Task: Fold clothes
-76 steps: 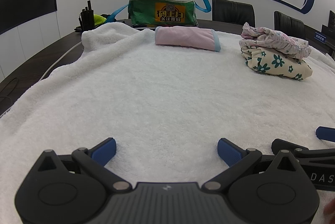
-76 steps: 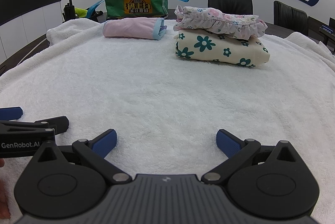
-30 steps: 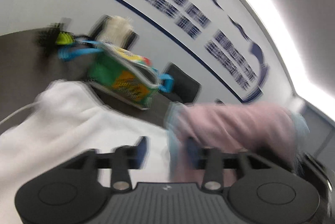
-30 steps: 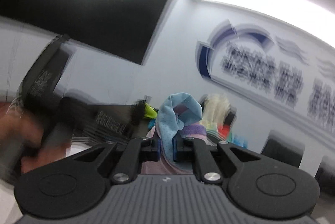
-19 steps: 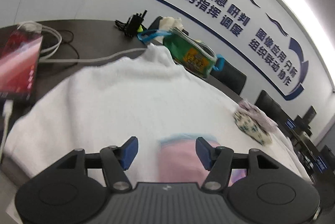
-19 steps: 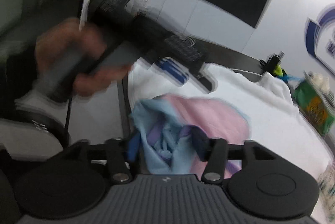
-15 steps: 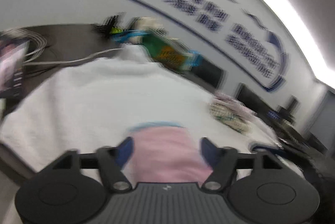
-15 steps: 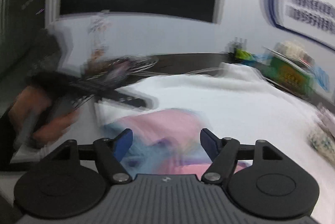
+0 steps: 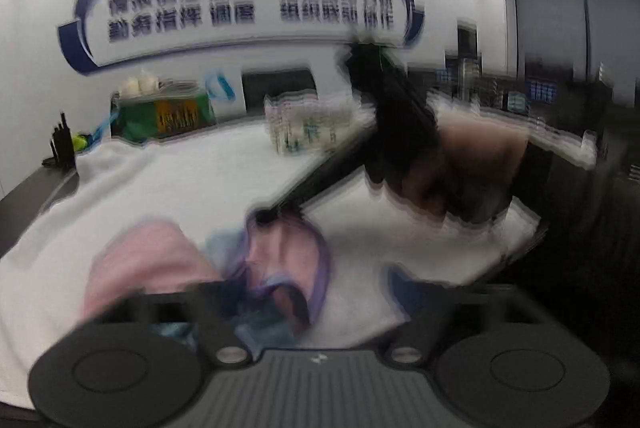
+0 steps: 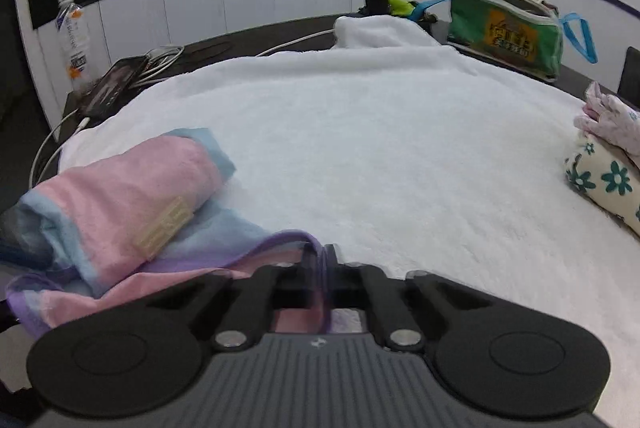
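Pinching the pink garment's [image 10: 132, 196] purple hem in my right gripper [image 10: 318, 264], its roll lies toward ten o'clock, left gripper [image 9: 316, 292] spread open beside it

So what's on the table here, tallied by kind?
Garments: 3 - pink garment, floral folded piece, ruffled pink piece
Green bag: 1
Water bottle: 1
Phone: 1
White towel: 1
Total: 7

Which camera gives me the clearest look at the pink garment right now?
The right wrist view: the pink garment is sharp there, lying partly rolled on the white towel, its purple edge pinched in the right gripper. The left wrist view shows the garment only as a motion-blurred pink shape.
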The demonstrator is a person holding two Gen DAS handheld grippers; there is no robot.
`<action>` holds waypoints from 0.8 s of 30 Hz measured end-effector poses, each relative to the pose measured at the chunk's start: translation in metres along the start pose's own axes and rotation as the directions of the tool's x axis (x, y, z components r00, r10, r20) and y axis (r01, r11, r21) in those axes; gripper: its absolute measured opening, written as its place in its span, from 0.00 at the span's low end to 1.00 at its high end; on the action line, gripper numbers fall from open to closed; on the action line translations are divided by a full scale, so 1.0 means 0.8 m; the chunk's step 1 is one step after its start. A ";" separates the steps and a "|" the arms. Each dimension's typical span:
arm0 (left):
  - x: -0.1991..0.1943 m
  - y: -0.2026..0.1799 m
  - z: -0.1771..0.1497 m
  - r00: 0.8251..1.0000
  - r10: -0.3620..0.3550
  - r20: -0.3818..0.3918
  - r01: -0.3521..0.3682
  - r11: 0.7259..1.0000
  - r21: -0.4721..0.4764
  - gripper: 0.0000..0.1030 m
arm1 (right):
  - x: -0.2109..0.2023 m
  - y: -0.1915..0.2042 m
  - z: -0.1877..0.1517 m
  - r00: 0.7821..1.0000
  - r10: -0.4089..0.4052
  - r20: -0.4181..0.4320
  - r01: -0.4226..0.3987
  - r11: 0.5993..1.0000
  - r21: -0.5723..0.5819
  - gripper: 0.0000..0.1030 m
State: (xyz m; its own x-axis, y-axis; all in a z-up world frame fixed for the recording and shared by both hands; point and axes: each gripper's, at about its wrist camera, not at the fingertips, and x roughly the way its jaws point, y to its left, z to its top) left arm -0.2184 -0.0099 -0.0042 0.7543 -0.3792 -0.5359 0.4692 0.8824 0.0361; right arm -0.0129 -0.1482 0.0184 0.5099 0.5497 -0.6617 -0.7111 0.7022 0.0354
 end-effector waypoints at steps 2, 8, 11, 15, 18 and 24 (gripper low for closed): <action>0.009 0.015 0.002 0.999 -0.042 -0.027 0.039 0.996 -0.078 0.03 | -0.024 0.004 0.006 0.998 -0.011 0.056 0.009 1.000 0.025 0.02; -0.050 0.066 0.038 0.972 -0.118 0.205 0.154 0.973 -0.171 0.02 | -0.144 -0.009 0.026 0.947 -0.066 0.313 0.009 0.984 0.180 0.02; -0.091 0.095 0.068 0.912 -0.165 0.375 0.235 0.960 -0.151 0.02 | -0.219 -0.005 0.036 0.891 -0.090 0.445 -0.012 0.975 0.221 0.02; -0.141 0.132 0.130 0.810 -0.200 0.551 0.302 0.948 -0.100 0.02 | -0.314 0.012 0.057 0.787 -0.118 0.606 -0.015 0.977 0.211 0.02; -0.141 0.150 0.195 0.787 -0.165 0.594 0.257 0.963 -0.074 0.02 | -0.331 0.007 0.098 0.753 -0.174 0.634 0.042 0.975 0.217 0.02; -0.060 0.232 0.345 0.882 0.022 0.472 0.069 0.982 -0.174 0.02 | -0.228 -0.056 0.236 0.796 -0.341 0.501 0.200 0.928 0.314 0.02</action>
State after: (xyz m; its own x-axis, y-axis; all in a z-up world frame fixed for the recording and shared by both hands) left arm -0.0406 0.0954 0.2608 0.8918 -0.4464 -0.0739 0.4329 0.8892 -0.1479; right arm 0.0175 -0.1947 0.2790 0.8904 0.4248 -0.1632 -0.4062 0.9036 0.1357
